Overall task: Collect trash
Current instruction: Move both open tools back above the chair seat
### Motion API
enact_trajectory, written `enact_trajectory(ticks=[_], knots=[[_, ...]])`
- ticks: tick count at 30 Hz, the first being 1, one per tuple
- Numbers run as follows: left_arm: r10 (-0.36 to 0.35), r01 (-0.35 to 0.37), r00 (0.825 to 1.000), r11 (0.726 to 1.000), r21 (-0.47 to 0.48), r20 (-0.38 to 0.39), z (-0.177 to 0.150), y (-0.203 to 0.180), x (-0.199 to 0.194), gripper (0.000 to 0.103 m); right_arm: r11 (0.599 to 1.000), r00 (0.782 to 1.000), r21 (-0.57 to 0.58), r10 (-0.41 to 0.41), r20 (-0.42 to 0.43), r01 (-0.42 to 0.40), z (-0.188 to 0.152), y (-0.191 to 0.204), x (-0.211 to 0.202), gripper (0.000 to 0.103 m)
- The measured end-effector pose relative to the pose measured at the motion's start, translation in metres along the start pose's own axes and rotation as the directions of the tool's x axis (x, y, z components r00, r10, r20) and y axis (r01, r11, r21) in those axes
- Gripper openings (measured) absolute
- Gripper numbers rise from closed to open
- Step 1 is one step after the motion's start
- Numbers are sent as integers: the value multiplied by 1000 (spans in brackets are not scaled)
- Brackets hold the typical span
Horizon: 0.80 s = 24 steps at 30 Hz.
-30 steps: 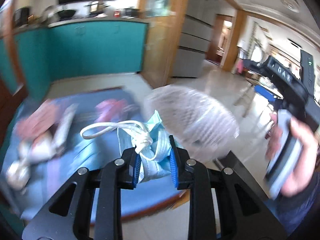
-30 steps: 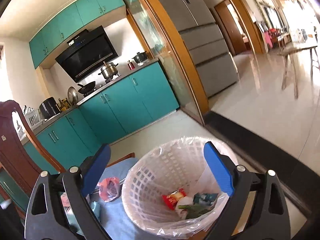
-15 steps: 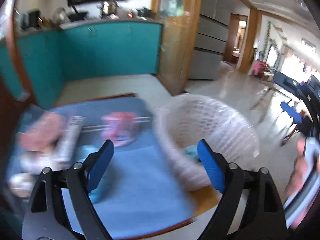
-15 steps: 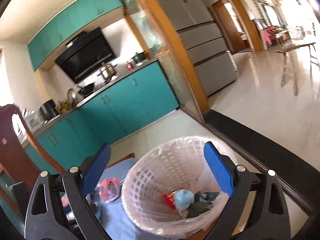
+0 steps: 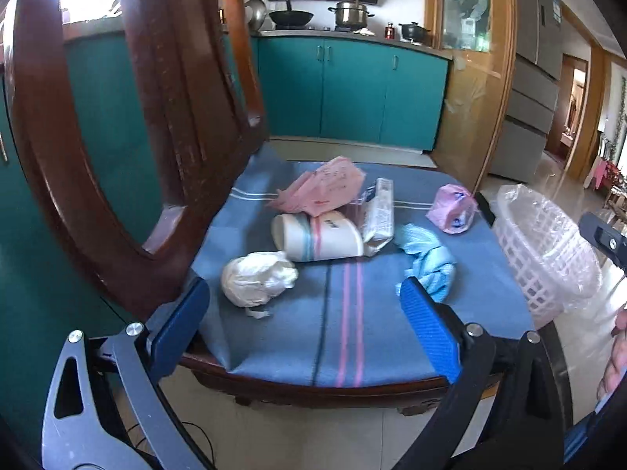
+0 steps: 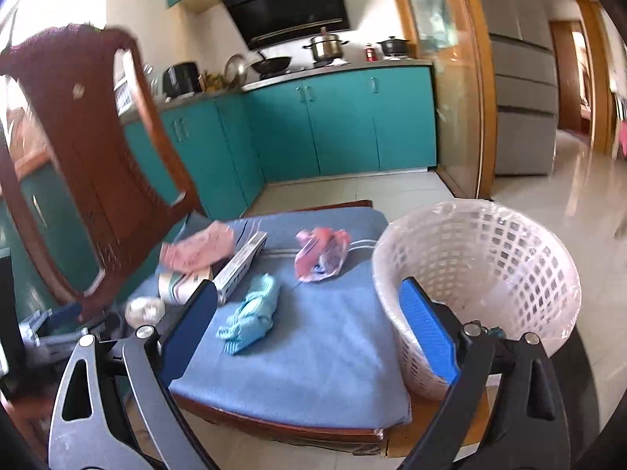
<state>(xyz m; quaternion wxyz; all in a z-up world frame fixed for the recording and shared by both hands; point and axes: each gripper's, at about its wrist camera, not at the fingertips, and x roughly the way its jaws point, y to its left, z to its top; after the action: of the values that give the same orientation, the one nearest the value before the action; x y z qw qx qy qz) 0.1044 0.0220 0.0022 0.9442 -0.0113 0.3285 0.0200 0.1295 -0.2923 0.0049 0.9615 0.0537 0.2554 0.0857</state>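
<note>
Trash lies on a chair's blue cushion [image 5: 352,333]: a white crumpled bag [image 5: 254,280], a tipped paper cup [image 5: 319,237], a pink wrapper [image 5: 321,190], a white carton [image 5: 380,211], a pink plastic bag [image 5: 452,207] and a light-blue mask [image 5: 429,256]. My left gripper [image 5: 301,301] hovers at the seat's near edge, its jaws opening wide with nothing between them. The right gripper [image 6: 309,293] is open and empty over the cushion [image 6: 333,333], close behind the mask [image 6: 250,313]. A lined white basket [image 6: 490,258] stands at the seat's right end.
The dark wooden chair back [image 5: 129,117] rises close on the left. Teal kitchen cabinets [image 5: 352,94] stand behind, with tiled floor around the chair. A hand [image 5: 615,352] and part of the other gripper [image 5: 603,235] show at the right edge beside the basket [image 5: 544,246].
My left gripper was shut on a blue mask beside the basket; it opened and the mask landed in the basket. Both grippers then swung left, from the basket toward the seat.
</note>
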Motion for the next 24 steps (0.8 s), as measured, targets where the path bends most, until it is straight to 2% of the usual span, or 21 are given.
enact_trajectory(ticks=[5, 9, 24], knots=[[-38, 36, 998, 999, -34, -42, 1, 3, 8, 97, 1000, 1000, -16, 5, -26, -6, 1, 11, 11, 92], [-29, 29, 999, 1000, -8, -43, -2, -5, 7, 97, 1000, 999, -26, 1, -33, -2, -3, 13, 13, 92], [-19, 18, 999, 1000, -14, -46, -1, -9, 11, 97, 1000, 999, -28, -8, -43, 7, -6, 5, 14, 92]])
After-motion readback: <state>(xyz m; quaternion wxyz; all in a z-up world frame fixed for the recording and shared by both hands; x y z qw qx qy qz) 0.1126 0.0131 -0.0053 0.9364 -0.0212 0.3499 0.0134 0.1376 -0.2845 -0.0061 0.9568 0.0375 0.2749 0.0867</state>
